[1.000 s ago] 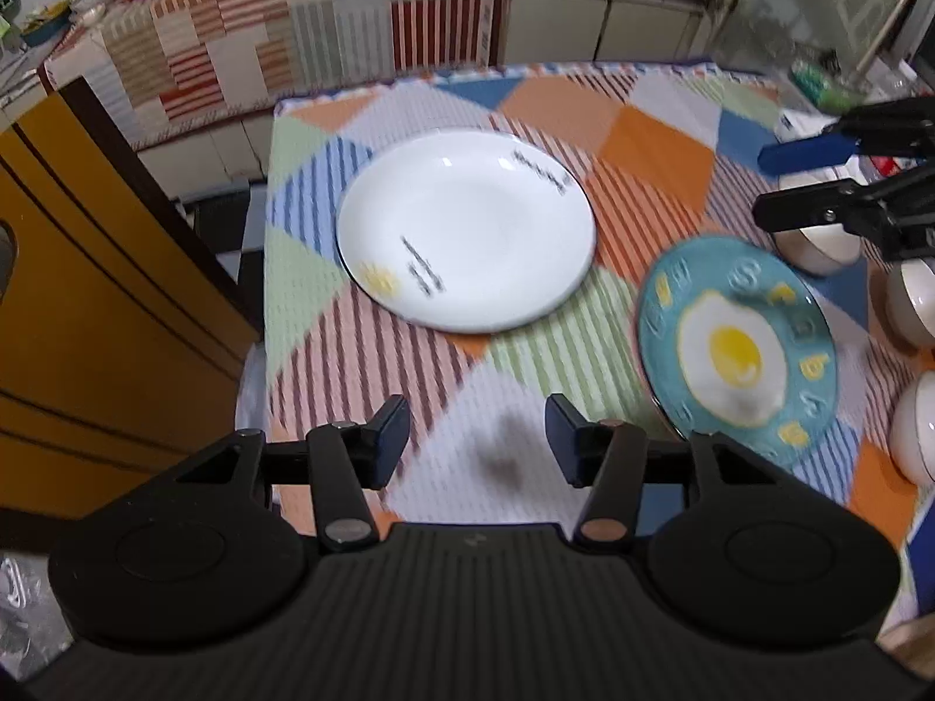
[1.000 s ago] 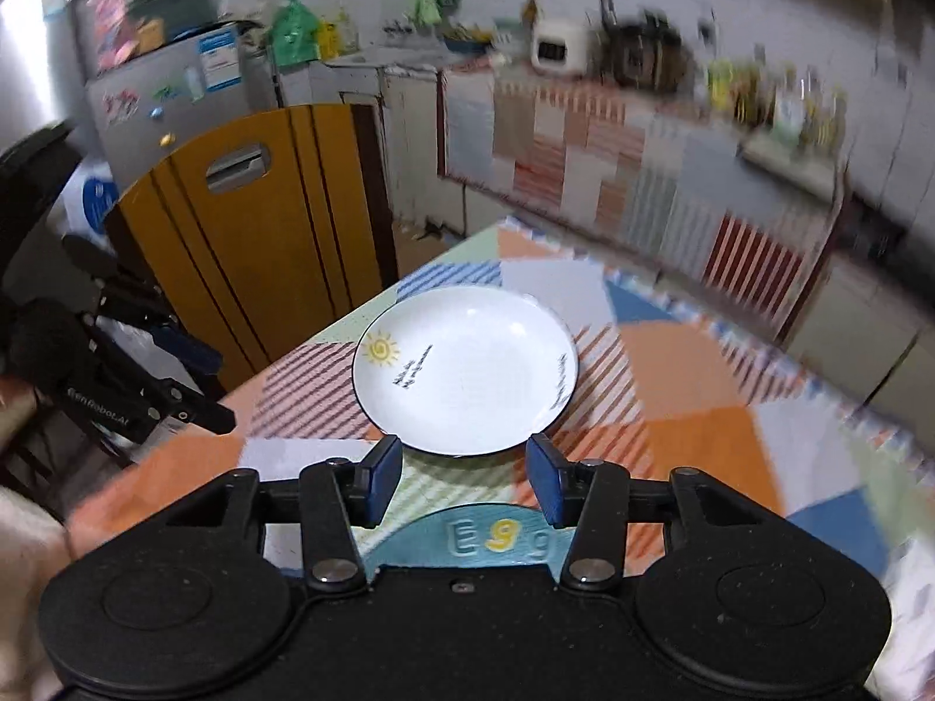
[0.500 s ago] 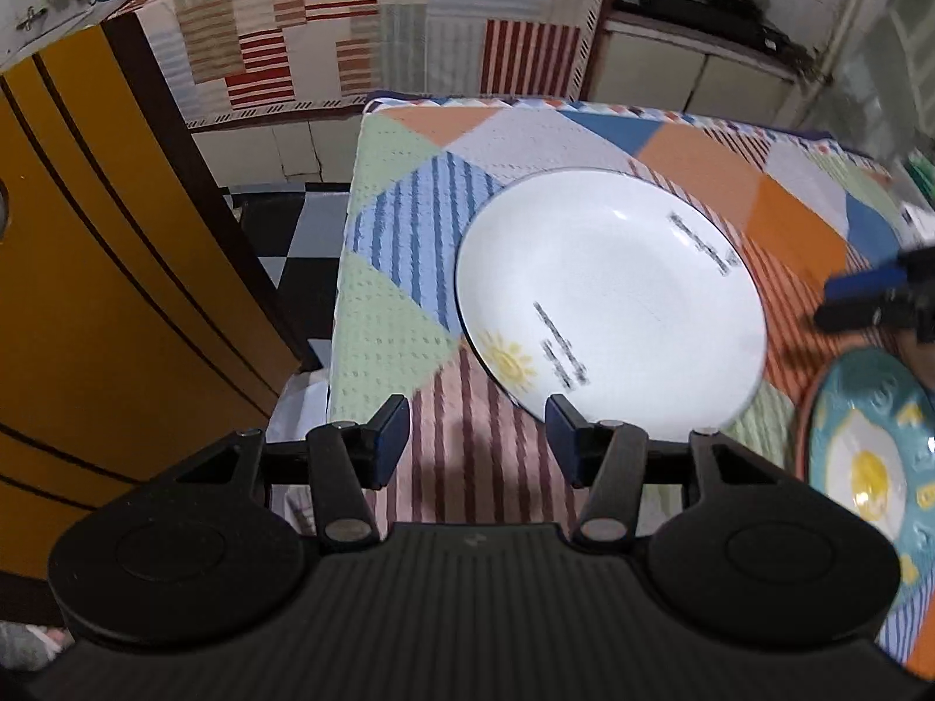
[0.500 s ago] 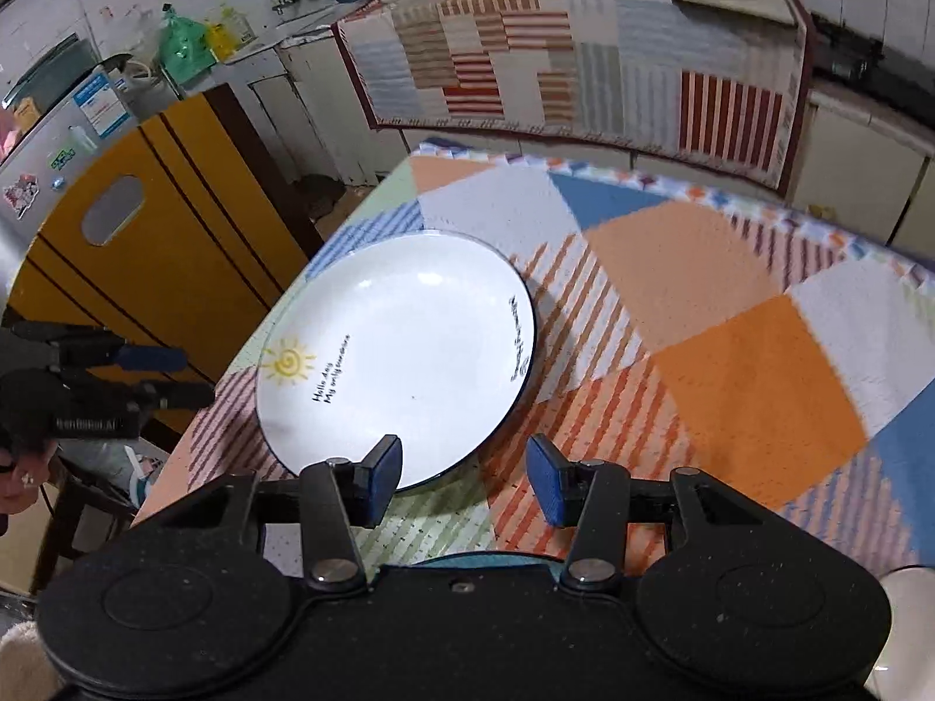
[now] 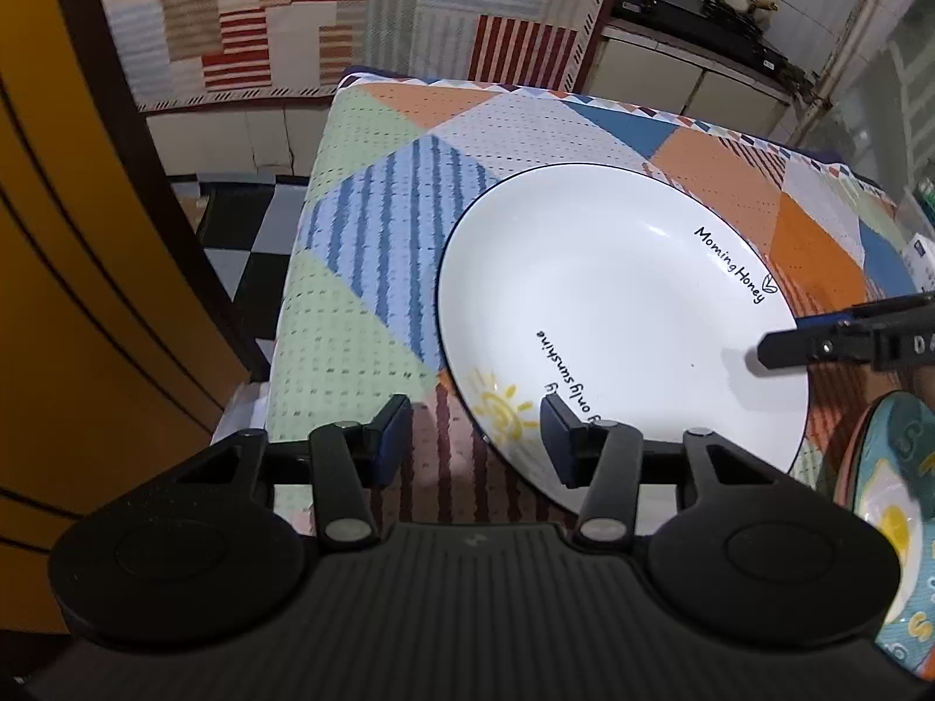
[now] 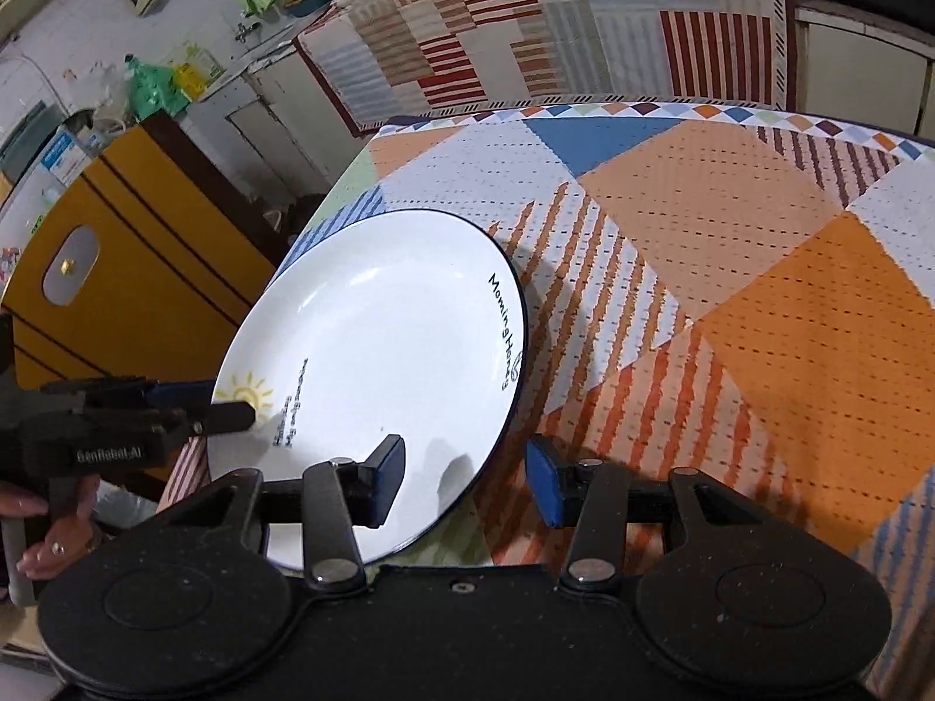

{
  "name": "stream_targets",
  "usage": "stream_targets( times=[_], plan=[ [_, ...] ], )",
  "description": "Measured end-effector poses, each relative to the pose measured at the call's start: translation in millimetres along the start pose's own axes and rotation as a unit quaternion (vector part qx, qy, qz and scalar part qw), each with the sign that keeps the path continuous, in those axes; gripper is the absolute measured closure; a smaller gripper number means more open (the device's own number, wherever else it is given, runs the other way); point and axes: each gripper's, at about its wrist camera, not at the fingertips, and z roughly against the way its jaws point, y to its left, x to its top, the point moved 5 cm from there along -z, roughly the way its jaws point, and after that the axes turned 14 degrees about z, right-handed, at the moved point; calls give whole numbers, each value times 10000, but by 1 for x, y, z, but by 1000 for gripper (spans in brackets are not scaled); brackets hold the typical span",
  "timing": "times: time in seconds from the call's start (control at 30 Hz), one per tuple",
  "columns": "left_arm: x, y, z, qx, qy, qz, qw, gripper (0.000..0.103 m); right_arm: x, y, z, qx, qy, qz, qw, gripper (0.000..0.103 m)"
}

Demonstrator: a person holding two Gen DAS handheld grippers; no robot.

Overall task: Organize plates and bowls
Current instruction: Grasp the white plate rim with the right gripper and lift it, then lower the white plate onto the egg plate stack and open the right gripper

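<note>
A large white plate (image 5: pixel 619 315) with a sun drawing and black lettering lies on the patchwork tablecloth (image 5: pixel 362 292); it also shows in the right wrist view (image 6: pixel 380 362). My left gripper (image 5: pixel 473 438) is open, its jaws either side of the plate's near rim. My right gripper (image 6: pixel 461 482) is open, its jaws either side of the plate's opposite rim; it also shows in the left wrist view (image 5: pixel 789 344). A teal plate with a fried-egg picture (image 5: pixel 894 502) lies at the right edge of the left wrist view.
A yellow-brown wooden cabinet (image 5: pixel 70 304) stands close to the table's left edge, with checkered floor (image 5: pixel 234 233) between. A cloth-covered counter (image 6: pixel 555 29) runs behind the table. The person's hand (image 6: pixel 41 537) holds the left gripper.
Both grippers have moved in on the white plate from opposite sides. The plate looks larger and each pair of jaws now stands at its rim. The teal plate has slid toward the frame's edge.
</note>
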Motion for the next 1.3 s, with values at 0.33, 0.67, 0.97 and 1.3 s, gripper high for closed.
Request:
stream_targets(
  times=[0.33,0.67,0.97,1.3],
  plan=[
    [7,5,-9,-140,311,741,9967,84,2,-10,-14,11,-210,-61,9998,85],
    [-11,-22,44,101,97,167,9998,82,-2,2,16,251,-251,232,9991,85],
    [-33,-66,106,-132,83,-136,9998,82,-21,13,85,342,-539,294,9975,85],
    [-81,-121,136,-497,220,-439,9976,82,-66,12,163,140,-686,322,9970,85]
  ],
)
